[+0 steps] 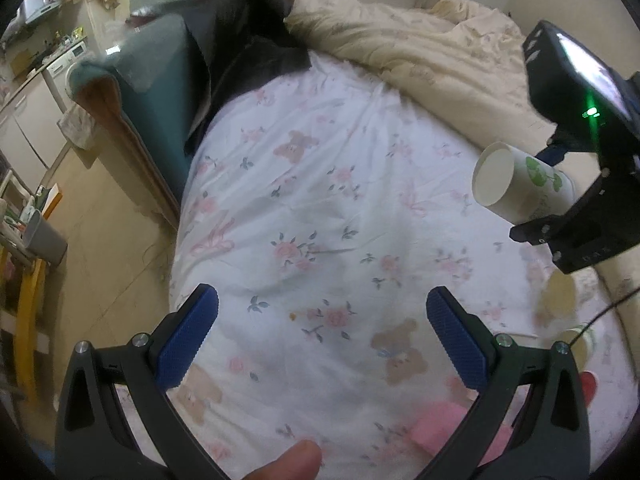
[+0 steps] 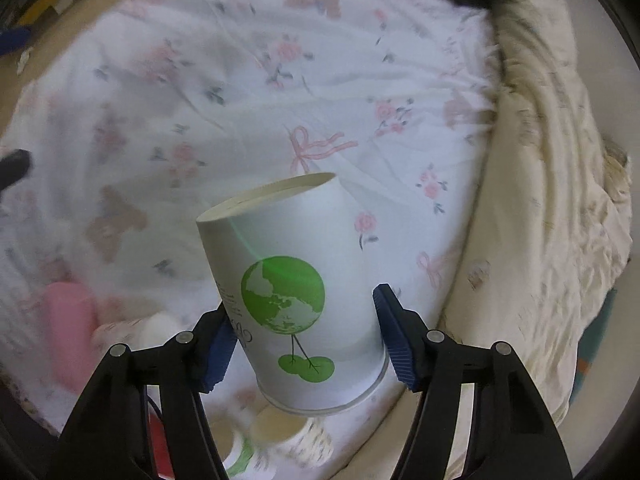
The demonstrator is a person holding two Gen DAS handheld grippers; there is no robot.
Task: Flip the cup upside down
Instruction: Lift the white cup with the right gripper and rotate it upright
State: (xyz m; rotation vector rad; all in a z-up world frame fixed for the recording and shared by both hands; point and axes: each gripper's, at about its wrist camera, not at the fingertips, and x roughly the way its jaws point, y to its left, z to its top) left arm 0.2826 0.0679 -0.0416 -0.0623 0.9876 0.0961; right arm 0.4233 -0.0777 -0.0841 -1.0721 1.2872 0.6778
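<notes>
Paper cup [image 2: 296, 296] clamped between right gripper [image 2: 304, 336] fingers, base pointing away

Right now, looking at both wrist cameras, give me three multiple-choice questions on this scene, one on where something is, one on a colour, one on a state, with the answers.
1. Where is the paper cup?
A. Standing on the floor
B. Held between the fingers of the right gripper, above the floral bedsheet
C. Lying on the cream quilt

2. What colour is the globe print on the cup?
A. Green
B. Red
C. Blue

3. What state is the left gripper in?
A. Shut on the cup
B. Shut on a cloth
C. Open, holding nothing

Answers:
1 B, the right wrist view shows the blue pads on either side of the cup, with the sheet behind it.
2 A, the globe and the leaves below it are green.
3 C, in the left wrist view its fingers stand wide apart with only bedsheet between them.
</notes>
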